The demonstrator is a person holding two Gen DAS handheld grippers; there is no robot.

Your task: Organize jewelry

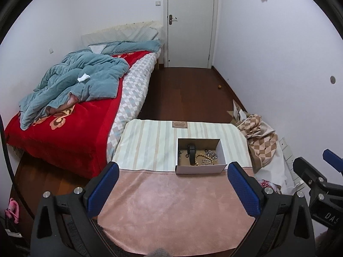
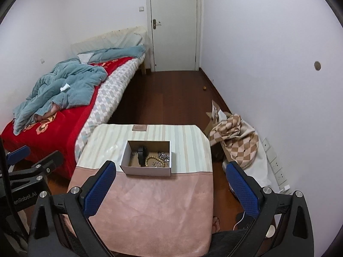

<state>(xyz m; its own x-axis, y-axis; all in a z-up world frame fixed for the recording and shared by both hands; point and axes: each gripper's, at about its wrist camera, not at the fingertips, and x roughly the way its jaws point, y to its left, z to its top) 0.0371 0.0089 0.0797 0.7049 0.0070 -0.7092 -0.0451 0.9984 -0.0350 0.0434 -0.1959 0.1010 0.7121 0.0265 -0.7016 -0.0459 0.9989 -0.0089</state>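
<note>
A small open cardboard box (image 1: 200, 168) (image 2: 146, 169) stands on the table, where the striped cloth meets the pink cloth. Inside lie a black watch (image 1: 191, 152) (image 2: 141, 153), a wooden bead bracelet (image 1: 200, 159) (image 2: 151, 160) and silver chain jewelry (image 1: 211, 156) (image 2: 164, 156). My left gripper (image 1: 173, 169) is open and empty, held above the pink cloth short of the box. My right gripper (image 2: 171, 169) is open and empty, also short of the box. Each gripper shows at the edge of the other's view.
The table (image 1: 171, 209) (image 2: 150, 209) wears a pink and striped cloth. A bed (image 1: 70, 107) with red blanket and blue quilt stands at left. A checkered cloth pile (image 1: 259, 139) (image 2: 235, 141) lies on the floor at right. A small tag (image 1: 180, 125) lies at the table's far edge.
</note>
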